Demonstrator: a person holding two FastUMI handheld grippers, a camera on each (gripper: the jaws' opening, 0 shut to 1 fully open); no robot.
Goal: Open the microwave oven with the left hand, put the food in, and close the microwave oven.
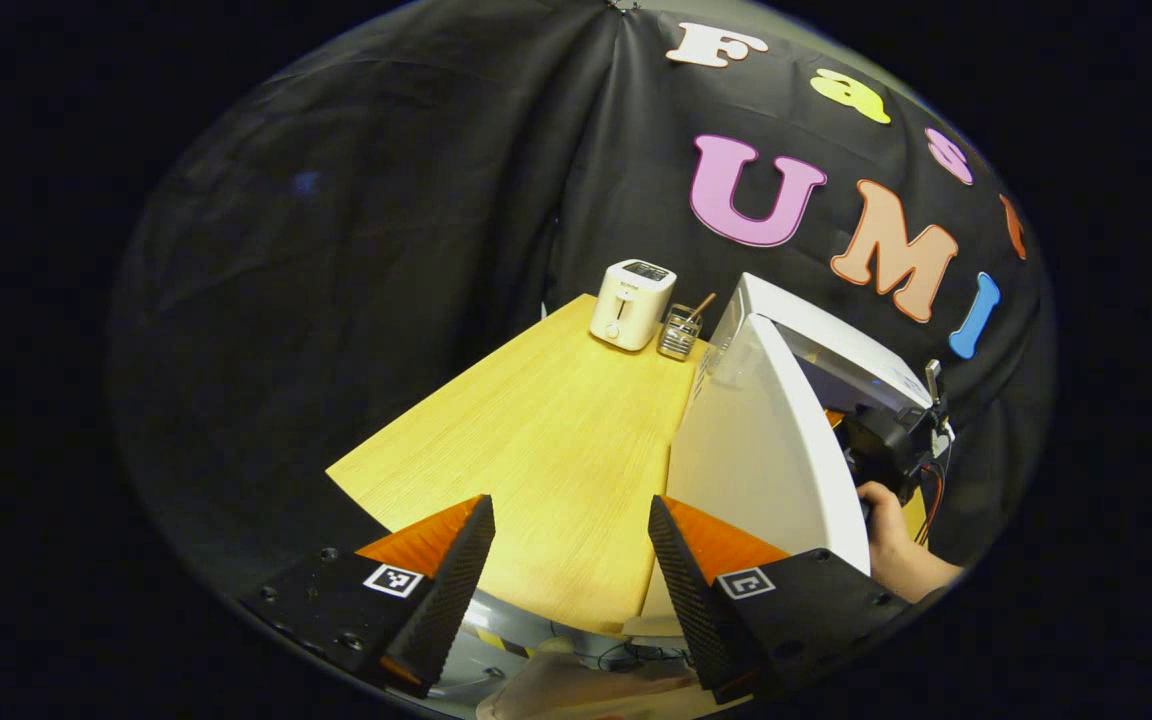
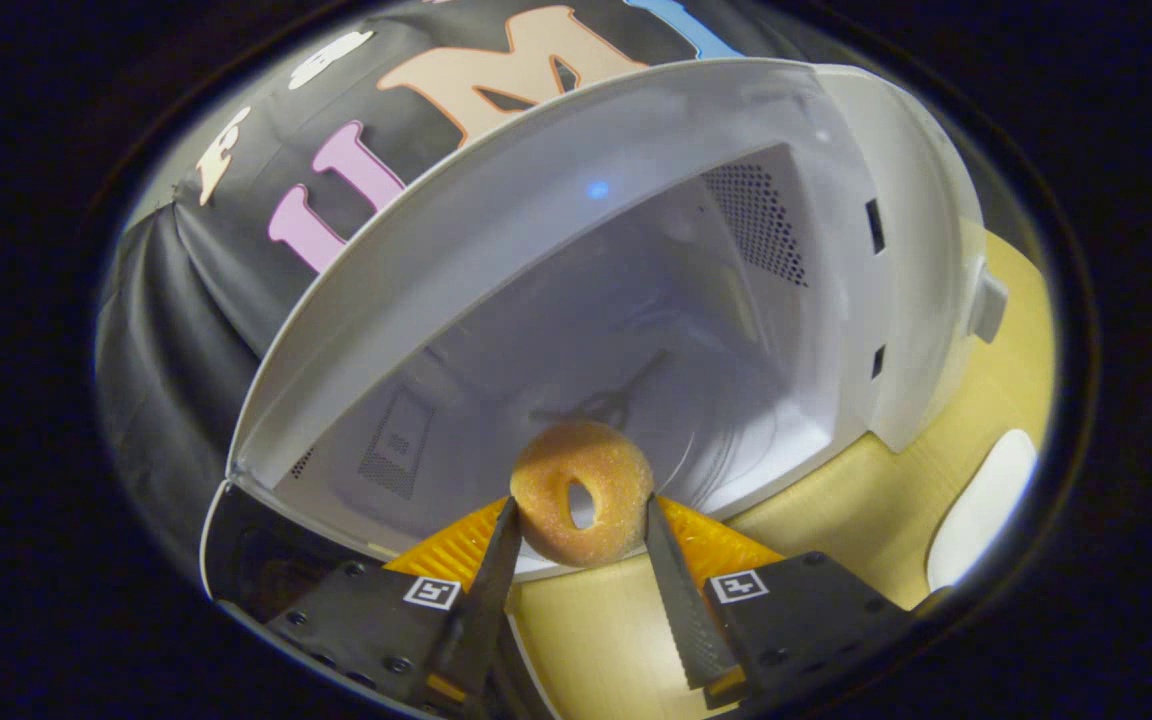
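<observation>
Left gripper view: left gripper [image 1: 571,560] has its fingers spread wide, nothing between them. Through the gap lies the bare wooden table [image 1: 536,440]. The microwave [image 1: 841,365] sits ahead and right of the right finger, with its white door [image 1: 766,450] swung open, edge-on toward the camera; the door's lower corner is just past that fingertip, can't tell if it touches. Beyond the door, further right, a hand [image 1: 886,535] holds the other gripper [image 1: 891,440] at the mouth of the oven. Far ahead, past the fingertips and slightly right of centre, a white toaster [image 1: 631,303] stands at the back of the table, with a small wire holder [image 1: 678,332] just beside it on the right.

Right gripper view: right gripper [image 2: 576,540] is clamped on a doughnut [image 2: 581,490], sugar-coated, held upright with the hole facing the camera. Both fingers press its sides, left finger on its left edge, right finger on its right edge. The doughnut sticks up past the fingertips. Directly ahead of the tips is the open microwave cavity [image 2: 636,330], white walls, vent grilles on both sides. Doughnut is at the front lip of the cavity, above the floor edge. The table shows below and right of the fingers.
</observation>
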